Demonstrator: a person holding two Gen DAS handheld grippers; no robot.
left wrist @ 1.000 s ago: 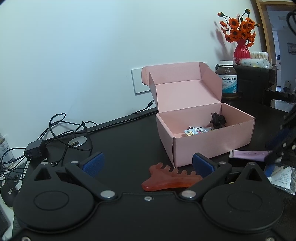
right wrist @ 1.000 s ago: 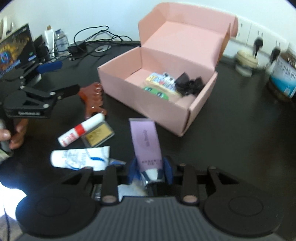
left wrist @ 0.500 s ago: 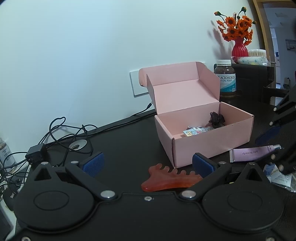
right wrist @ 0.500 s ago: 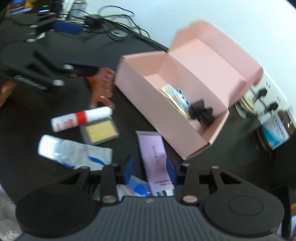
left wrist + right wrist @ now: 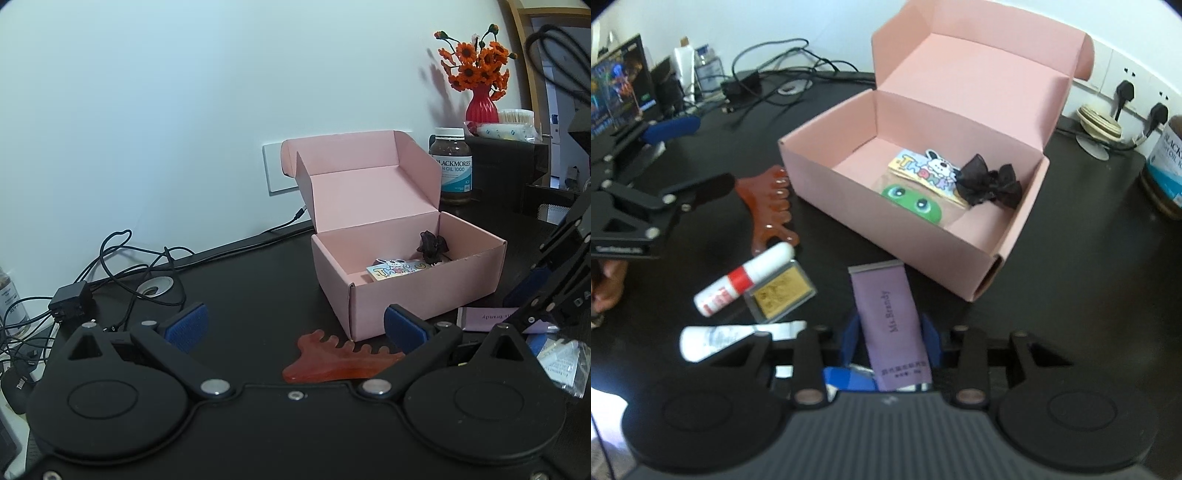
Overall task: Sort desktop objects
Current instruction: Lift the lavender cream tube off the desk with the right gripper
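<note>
Background only: red vase [image 5: 479,106] of orange flowers [image 5: 474,66] on a dark cabinet [image 5: 506,162]. Supplement bottle [image 5: 451,166] beside it. Tangled cables [image 5: 129,266] and adapter [image 5: 70,297] on the surface [image 5: 240,280]. Wall sockets [image 5: 1134,86], plugs in. Lit monitor [image 5: 618,85], probably.

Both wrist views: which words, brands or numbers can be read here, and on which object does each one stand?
"BLACKMORES" and "OIL 1000": brown supplement bottle beside the pink box; its smaller print is unreadable.
"Ms.Brandy": purple tube between the right tool's pads; the small lines near its end are too small.
"Thank", cut off: cartoon card in the box.
Red-and-white tube, white packet, gold card, monitor: print blurred.
</note>
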